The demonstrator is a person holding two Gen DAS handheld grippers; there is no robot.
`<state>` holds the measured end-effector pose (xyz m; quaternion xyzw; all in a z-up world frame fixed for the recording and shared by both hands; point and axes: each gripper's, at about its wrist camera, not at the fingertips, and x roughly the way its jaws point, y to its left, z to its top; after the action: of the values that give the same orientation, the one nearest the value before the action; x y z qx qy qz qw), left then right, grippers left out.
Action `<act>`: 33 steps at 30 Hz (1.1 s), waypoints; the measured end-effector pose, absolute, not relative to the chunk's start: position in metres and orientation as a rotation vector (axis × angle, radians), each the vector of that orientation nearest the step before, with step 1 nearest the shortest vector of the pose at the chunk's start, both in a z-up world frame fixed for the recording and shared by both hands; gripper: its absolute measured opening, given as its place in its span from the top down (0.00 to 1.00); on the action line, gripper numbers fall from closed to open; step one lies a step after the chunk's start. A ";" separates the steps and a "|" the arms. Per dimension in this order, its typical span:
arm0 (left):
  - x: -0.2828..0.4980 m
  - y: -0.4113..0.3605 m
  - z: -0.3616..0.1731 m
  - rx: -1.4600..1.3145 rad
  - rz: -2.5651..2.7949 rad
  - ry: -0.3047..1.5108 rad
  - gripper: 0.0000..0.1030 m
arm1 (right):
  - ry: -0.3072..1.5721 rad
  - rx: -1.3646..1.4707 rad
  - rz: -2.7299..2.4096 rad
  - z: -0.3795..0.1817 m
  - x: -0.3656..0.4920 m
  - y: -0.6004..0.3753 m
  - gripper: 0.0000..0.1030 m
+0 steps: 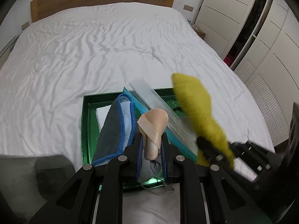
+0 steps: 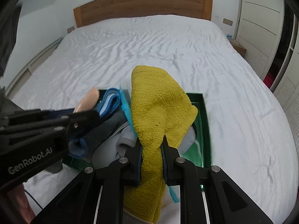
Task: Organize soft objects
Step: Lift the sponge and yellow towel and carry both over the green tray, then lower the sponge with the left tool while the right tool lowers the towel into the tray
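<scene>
The pink ballet shoe is pointing toe-first up and away from the left gripper, its long axis running along the fingers, above the green tray lying on the white bed. The yellow towel is standing upward from the right gripper, hiding much of the tray's contents; its lower end is hanging out of frame. Both pairs of jaws are closing tightly, left on the shoe's heel, right on the towel. A blue-edged grey cloth is lying draped in the tray.

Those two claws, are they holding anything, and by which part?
Left claw grips a peach satin shoe near its heel end. Right claw pinches a yellow towel mid-length.
</scene>
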<state>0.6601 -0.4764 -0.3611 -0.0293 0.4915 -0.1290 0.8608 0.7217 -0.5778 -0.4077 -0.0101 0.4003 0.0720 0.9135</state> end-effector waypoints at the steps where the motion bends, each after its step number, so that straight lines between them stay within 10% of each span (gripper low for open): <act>1: 0.661 -0.476 -0.361 -0.064 -0.270 1.031 0.86 | 0.816 -0.033 0.137 -0.405 0.721 -0.583 0.85; 33: 0.665 -0.484 -0.371 -0.075 -0.295 1.044 0.86 | 0.994 0.415 0.313 -0.489 0.800 -0.641 0.84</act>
<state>0.6653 -0.4837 -0.3715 -0.0358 0.4965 -0.1402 0.8559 0.8003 -0.6410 -0.4889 0.1970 0.4713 0.1483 0.8468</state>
